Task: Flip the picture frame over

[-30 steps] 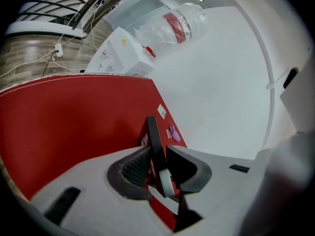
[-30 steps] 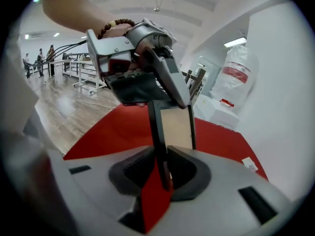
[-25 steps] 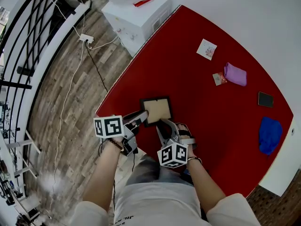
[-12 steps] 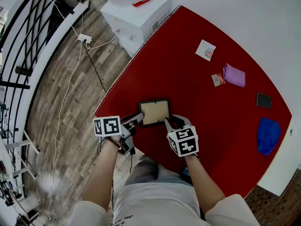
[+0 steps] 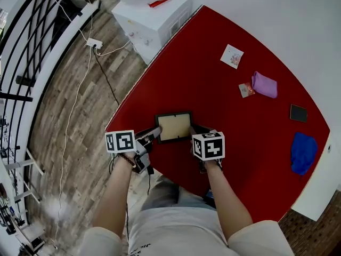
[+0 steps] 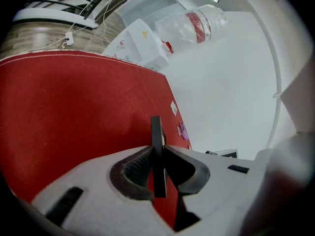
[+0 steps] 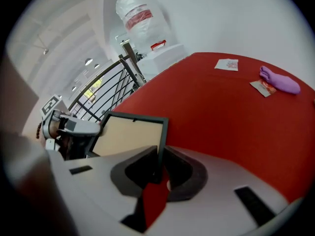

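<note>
The picture frame (image 5: pixel 174 126) lies near the front edge of the red table (image 5: pixel 240 143), its tan backing up inside a black border. My left gripper (image 5: pixel 155 133) is shut on the frame's left edge. In the left gripper view the thin black frame edge (image 6: pixel 156 132) stands pinched between the pads of the left gripper (image 6: pixel 157 151). My right gripper (image 5: pixel 196 130) is at the frame's right edge. The right gripper view shows the tan backing (image 7: pixel 130 134), with the right gripper (image 7: pixel 161 156) shut on the frame's black side edge.
At the table's far side lie a white card (image 5: pixel 233 56), a small packet (image 5: pixel 246 89) and a purple cloth (image 5: pixel 265 84). A black square (image 5: pixel 298 112) and a blue cloth (image 5: pixel 303 152) sit at the right. A white cabinet (image 5: pixel 154 15) and a railing (image 5: pixel 32 63) stand beyond the table.
My right gripper rolled over and moved up from below the frame to its right edge. The frame shifted slightly left with the left gripper on its left edge.
</note>
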